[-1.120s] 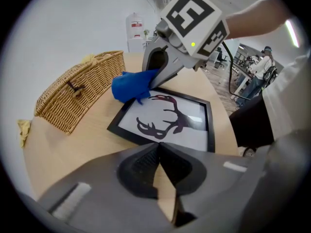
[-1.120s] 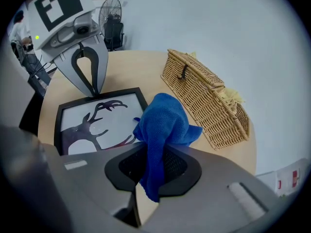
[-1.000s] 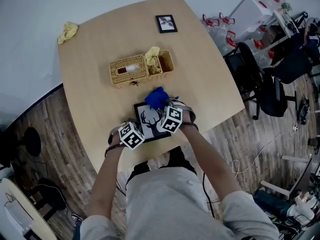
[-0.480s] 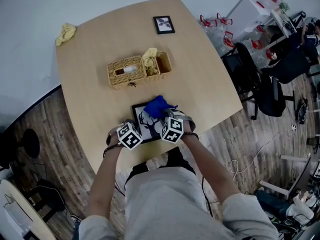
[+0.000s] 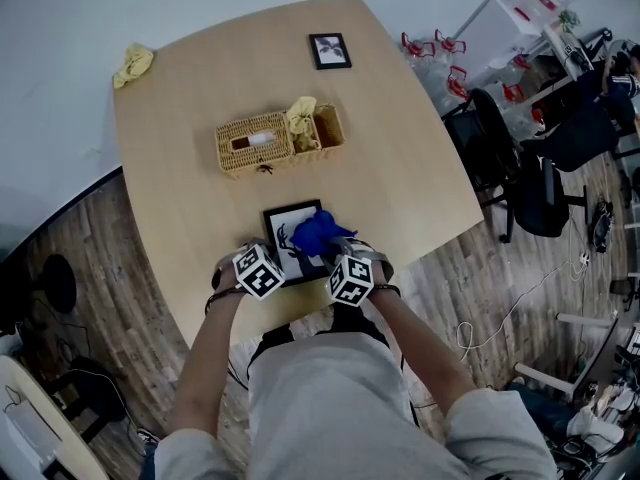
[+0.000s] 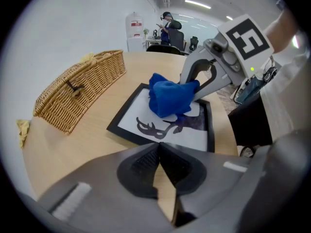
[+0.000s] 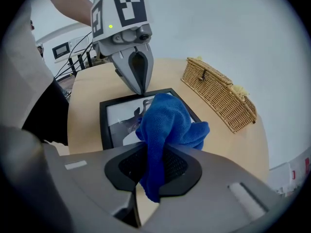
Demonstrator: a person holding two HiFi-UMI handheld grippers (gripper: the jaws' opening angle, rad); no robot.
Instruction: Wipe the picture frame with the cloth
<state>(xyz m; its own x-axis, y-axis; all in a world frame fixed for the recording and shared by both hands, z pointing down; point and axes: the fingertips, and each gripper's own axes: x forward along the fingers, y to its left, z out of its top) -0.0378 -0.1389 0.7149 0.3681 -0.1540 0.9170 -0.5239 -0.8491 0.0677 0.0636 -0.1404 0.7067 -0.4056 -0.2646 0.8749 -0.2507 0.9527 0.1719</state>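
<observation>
**Blue cloth on the deer picture, both claws closed**

Nearest to the person, at the near edge of the round wooden table (image 5: 180, 118), the two grippers are side by side over the picture frame (image 5: 290, 218). The right gripper (image 7: 151, 166) is clenched on the blue cloth (image 7: 163, 123). A fold of the cloth goes down between its jaws, and the rest is bunched in front of them. The bunch lies on the glass of the frame and covers a part of the black deer drawing.

The left gripper (image 6: 159, 152) has its jaws pressed together with nothing between them. In the right gripper view its tip is at the black rim of the frame, on the side away from the right gripper, and it seems to touch the rim. The frame lies flat on the table.

Further on, near the middle of the table, is a wicker basket (image 5: 255, 143), and a yellow rag (image 5: 303, 116) is in its open side compartment. Beyond it, near the far edge, lies a small picture frame (image 5: 330, 50). Another yellow rag (image 5: 133, 63) is at the far left edge.
</observation>
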